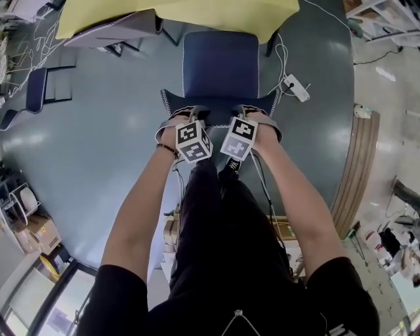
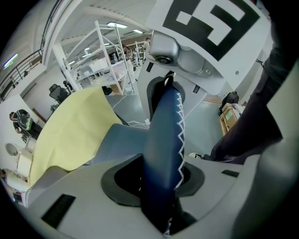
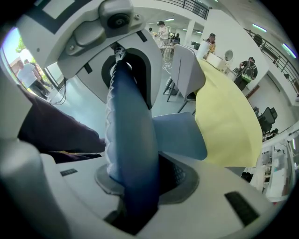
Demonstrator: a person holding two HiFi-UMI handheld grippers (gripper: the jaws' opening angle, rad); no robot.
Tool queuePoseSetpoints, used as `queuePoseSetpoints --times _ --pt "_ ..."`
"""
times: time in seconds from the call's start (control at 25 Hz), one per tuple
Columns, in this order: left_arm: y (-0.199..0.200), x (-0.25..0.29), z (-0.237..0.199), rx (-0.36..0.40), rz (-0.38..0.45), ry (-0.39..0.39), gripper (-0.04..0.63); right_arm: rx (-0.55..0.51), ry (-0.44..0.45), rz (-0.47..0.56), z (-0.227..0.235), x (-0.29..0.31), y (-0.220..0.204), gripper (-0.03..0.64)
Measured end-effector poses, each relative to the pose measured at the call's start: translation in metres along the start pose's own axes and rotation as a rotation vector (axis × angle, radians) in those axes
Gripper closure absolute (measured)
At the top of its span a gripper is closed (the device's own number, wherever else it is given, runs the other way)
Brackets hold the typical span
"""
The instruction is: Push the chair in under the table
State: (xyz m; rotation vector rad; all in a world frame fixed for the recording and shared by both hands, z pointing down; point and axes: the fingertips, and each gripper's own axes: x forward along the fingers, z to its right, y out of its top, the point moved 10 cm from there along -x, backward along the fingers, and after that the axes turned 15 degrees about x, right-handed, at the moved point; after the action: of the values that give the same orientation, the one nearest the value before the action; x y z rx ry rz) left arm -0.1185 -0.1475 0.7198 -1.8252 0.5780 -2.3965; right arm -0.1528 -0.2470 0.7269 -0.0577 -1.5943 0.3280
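Observation:
A chair with a blue seat [image 1: 220, 62] stands in front of a table under a yellow cloth [image 1: 197, 16], its seat's far edge at the cloth's rim. Both grippers clamp the top edge of the blue backrest [image 1: 220, 104], which has white zigzag stitching. My left gripper [image 1: 192, 113] is shut on it left of centre, my right gripper [image 1: 245, 111] right of centre. In the left gripper view the backrest [image 2: 163, 140] fills the gap between the jaws of the left gripper [image 2: 161, 186]. The right gripper view shows the same: backrest [image 3: 133, 140], right gripper [image 3: 135, 186], yellow cloth [image 3: 229, 121].
A grey chair [image 1: 115, 29] sits at the table's left end. Another blue chair [image 1: 33, 92] stands far left. A white power strip [image 1: 295, 87] and cables lie right of the chair. Wooden boards [image 1: 357, 170] run along the right; boxes [image 1: 36, 233] lie at lower left.

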Motion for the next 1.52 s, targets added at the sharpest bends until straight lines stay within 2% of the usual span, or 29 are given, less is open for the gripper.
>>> queuePoseSetpoints --times 0.56,1.28,1.52 --pt "0.0 0.016 -0.082 0.017 0.0 0.043 0.454 -0.019 -0.011 0.024 0.081 0.01 0.03 0.474" --pt "-0.024 0.032 -0.19 0.051 0.011 0.026 0.454 0.018 -0.027 0.03 0.17 0.026 0.086 0.474" --pt "-0.025 0.036 -0.211 0.062 0.014 0.027 0.454 0.026 -0.027 0.031 0.187 0.028 0.094 0.474"
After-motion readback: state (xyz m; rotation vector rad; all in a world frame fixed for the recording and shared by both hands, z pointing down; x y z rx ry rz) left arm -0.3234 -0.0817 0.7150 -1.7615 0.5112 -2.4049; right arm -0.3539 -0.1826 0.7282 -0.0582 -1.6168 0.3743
